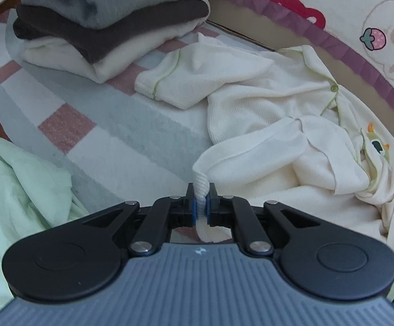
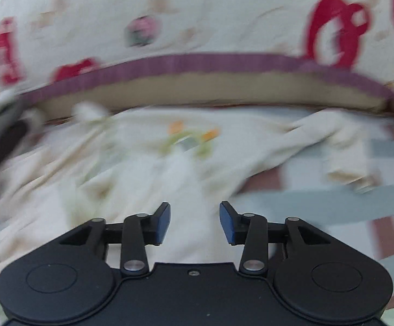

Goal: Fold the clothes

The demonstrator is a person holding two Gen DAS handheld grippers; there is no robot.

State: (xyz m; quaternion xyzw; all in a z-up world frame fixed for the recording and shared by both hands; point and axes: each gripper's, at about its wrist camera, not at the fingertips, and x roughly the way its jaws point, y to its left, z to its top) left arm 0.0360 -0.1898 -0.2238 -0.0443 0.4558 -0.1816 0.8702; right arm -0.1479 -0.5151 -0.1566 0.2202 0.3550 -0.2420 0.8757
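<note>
Left gripper (image 1: 201,203) pinches a ribbed cuff of the cream garment (image 1: 273,125), which lies crumpled on the checked bed cover (image 1: 69,127), right of a folded stack (image 1: 110,24). Right gripper (image 2: 195,222) hangs over the same garment (image 2: 153,168), jaws wide, holding nothing; its view is motion-blurred. Judgement: keep the cuff pinch firm, have the right take an opposite edge, pull the cloth flat before creasing.

1. Cream waffle-knit baby garment (image 1: 264,108): pale green piping, a green-and-orange animal patch.
2. Checked bed sheet (image 1: 110,114): white, pale blue, dusty pink squares.
3. Folded stack of clothes (image 1: 110,24): grey, dark brown, cream.
4. Mint green towel (image 1: 20,190).
</note>
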